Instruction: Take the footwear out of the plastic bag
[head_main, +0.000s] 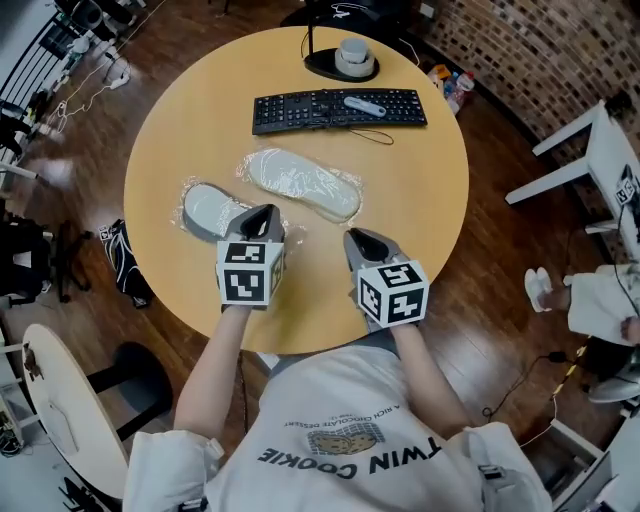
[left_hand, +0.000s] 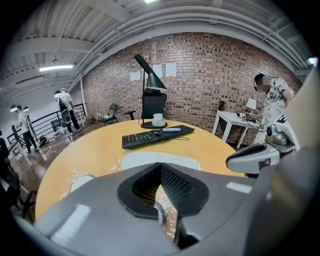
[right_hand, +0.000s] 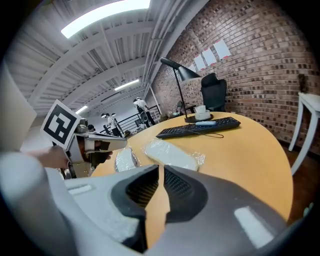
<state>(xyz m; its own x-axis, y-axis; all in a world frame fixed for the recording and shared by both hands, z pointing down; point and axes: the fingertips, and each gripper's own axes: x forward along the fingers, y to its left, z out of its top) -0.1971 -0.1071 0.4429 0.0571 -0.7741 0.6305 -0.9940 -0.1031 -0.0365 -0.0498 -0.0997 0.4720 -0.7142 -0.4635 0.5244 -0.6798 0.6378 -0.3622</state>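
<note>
Closest to the head camera, at the bottom of the frame, is the person's white shirt (head_main: 330, 440), with both forearms reaching up to the round wooden desk (head_main: 420, 200). At centre left, the left tongs (head_main: 264, 211) sit over the right end of the second slipper (head_main: 208, 209), white and wrapped in clear plastic. At centre right, the right tongs (head_main: 351, 236) hang over bare wood. Just above them lies the long slipper (head_main: 305, 184), also white and sealed in plastic, running diagonally across the middle of the desk. Higher up sits a black keyboard (head_main: 338, 108), and above it a lamp (head_main: 340, 64) base.

Left gripper view: the left tongs (left_hand: 160, 167) fill the lower frame, their pads together at the tips with nothing gripped. Just above them shows the long slipper (left_hand: 155, 160); the second slipper (left_hand: 80, 182) peeks out at lower left. The keyboard (left_hand: 157, 136) and lamp (left_hand: 150, 82) stand mid-frame, and the right tongs (left_hand: 252, 157) enter from the right edge.

Right gripper view: the right tongs (right_hand: 161, 170) stand a narrow slit apart, with only bare desk showing between them. Both bagged slippers lie above them, the long slipper (right_hand: 170, 152) at centre and the second slipper (right_hand: 125, 160) to its left. The left tongs (right_hand: 95, 144) are at the left edge, just beside the second slipper. The keyboard (right_hand: 200, 129) lies beyond.
</note>
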